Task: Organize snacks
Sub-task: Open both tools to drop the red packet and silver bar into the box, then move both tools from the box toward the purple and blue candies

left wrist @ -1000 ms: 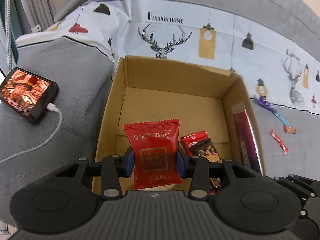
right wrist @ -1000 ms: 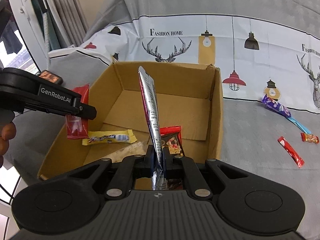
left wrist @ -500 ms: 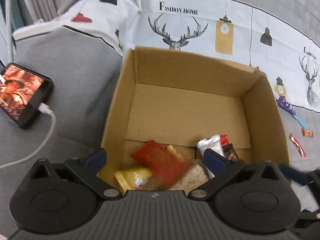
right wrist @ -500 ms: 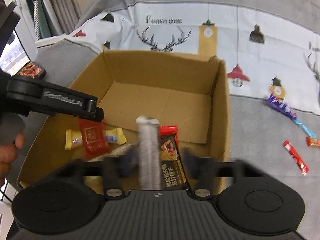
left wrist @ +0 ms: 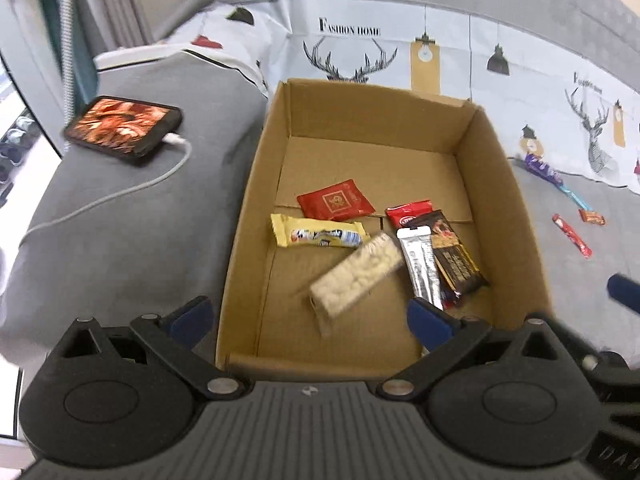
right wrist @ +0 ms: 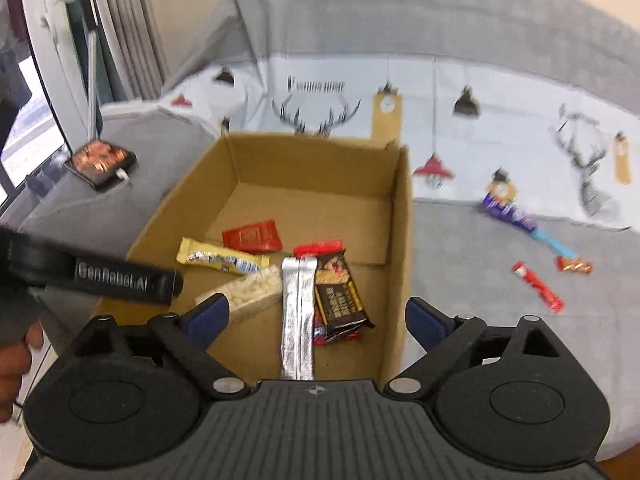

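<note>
Hand (right wrist: 12, 364) beside left claw (right wrist: 132, 280), only in right-wrist view.

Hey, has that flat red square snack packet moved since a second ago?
Yes. The red packet was upright between the left gripper's fingers, above the cardboard box's near end; now it lies flat on the box floor, beyond the yellow bar.

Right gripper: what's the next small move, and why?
Probably swing the right gripper right toward the red stick snack lying on the grey cloth. Its jaws are opening with nothing between them, and the silver packet already lies in the cardboard box.
</note>
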{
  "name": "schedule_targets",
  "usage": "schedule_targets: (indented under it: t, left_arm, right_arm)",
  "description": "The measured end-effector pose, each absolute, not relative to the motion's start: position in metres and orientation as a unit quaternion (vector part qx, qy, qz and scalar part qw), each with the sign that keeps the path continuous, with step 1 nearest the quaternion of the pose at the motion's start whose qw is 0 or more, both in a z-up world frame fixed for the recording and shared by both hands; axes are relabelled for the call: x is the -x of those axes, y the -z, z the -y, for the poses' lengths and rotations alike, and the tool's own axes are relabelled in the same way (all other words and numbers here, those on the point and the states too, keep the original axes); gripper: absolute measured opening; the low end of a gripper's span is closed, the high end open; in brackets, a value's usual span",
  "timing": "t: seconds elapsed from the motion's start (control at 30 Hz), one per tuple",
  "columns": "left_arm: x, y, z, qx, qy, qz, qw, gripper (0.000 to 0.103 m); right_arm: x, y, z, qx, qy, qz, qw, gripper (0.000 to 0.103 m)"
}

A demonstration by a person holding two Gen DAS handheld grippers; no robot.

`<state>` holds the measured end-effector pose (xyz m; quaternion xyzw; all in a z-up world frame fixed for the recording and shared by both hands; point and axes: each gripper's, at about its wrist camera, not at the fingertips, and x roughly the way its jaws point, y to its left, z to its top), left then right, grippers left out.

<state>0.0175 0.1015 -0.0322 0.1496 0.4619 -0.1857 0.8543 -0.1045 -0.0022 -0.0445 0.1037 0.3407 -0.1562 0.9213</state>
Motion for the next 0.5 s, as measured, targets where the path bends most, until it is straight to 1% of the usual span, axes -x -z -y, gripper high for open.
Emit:
schedule_targets:
  t: [0.13, 0.5]
  left_arm:
    - [0.010, 0.018, -0.110, -0.147, 0.196, -0.442, 0.863, 0.103]
    - [0.059, -0.005, -0.132, -0.136, 0.183, -0.416, 0.880, 0.103]
  right_arm:
    - [0.131, 0.028, -0.009, -0.088, 0.158, -0.311, 0.933, 0.099]
    - [0.181, 0.006, -0.030, -0.078, 0.152, -0.282, 0.944, 0.102]
